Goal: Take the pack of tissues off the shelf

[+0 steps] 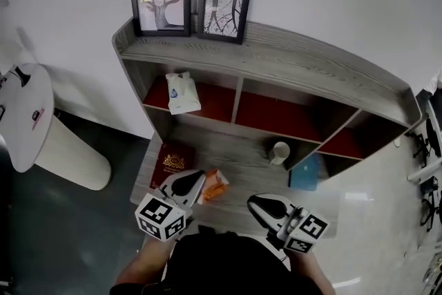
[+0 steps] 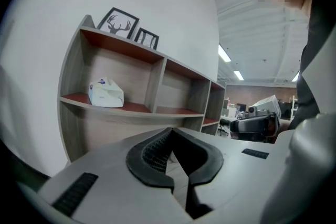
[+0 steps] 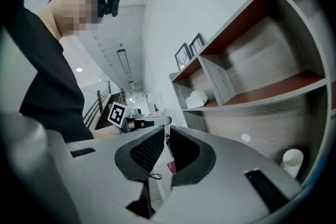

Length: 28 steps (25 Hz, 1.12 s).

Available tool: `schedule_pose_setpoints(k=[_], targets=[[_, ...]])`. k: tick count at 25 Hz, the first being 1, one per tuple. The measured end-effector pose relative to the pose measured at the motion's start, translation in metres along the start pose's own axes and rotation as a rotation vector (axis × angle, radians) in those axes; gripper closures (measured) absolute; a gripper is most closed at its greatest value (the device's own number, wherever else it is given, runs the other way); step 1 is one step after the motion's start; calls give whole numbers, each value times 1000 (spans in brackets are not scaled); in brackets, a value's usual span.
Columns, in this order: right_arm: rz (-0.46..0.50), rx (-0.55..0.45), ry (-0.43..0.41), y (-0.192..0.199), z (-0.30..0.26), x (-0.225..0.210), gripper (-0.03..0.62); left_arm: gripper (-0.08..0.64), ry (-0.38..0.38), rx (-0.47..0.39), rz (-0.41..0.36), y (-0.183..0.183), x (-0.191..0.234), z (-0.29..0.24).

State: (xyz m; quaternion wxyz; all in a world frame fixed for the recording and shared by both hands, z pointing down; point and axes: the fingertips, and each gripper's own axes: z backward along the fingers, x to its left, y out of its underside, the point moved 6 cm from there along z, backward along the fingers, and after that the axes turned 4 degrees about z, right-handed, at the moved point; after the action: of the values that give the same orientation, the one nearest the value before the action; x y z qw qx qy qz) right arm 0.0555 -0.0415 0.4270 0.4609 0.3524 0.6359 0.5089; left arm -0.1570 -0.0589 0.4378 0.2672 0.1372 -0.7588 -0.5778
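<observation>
The pack of tissues [image 1: 182, 93], white with blue print, lies in the upper left compartment of the grey shelf unit [image 1: 276, 55] on its red-brown board. In the left gripper view the pack of tissues [image 2: 106, 93] is far ahead, up and to the left. It shows small in the right gripper view as well, the pack of tissues [image 3: 197, 99] there sitting far ahead. My left gripper [image 1: 200, 180] hangs low in front of the shelf, shut and empty; its tips [image 2: 171, 130] meet. My right gripper [image 1: 253, 203] is beside it, shut and empty, well short of the shelf.
Two framed pictures [image 1: 190, 0] stand on top of the unit. On the lower board lie a dark red book [image 1: 173, 161], an orange packet [image 1: 215, 186], a white cup [image 1: 280, 152] and a blue item [image 1: 304, 176]. A white round table [image 1: 26, 114] stands at left.
</observation>
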Motion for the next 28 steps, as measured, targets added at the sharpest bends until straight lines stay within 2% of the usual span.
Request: schedule_pose_setpoints(k=[6,11,17,23,28], targets=[[21,-13,-69,7,10,9,571,547,-71,-8,-4,-5,-13,27],[-1,-10,-85,14,-5,23,571,547,-78,-17,-4,-9,3,43],[26,26,-83,9,-69,29,571,546,-37,-55,17,-20,57,55],[100,16,-22,-14,-168,34,571,546,8,19,-109,-34,135,82],[123,8,59,-30,-222,34,566,546,64,35,-95,-41,195,99]])
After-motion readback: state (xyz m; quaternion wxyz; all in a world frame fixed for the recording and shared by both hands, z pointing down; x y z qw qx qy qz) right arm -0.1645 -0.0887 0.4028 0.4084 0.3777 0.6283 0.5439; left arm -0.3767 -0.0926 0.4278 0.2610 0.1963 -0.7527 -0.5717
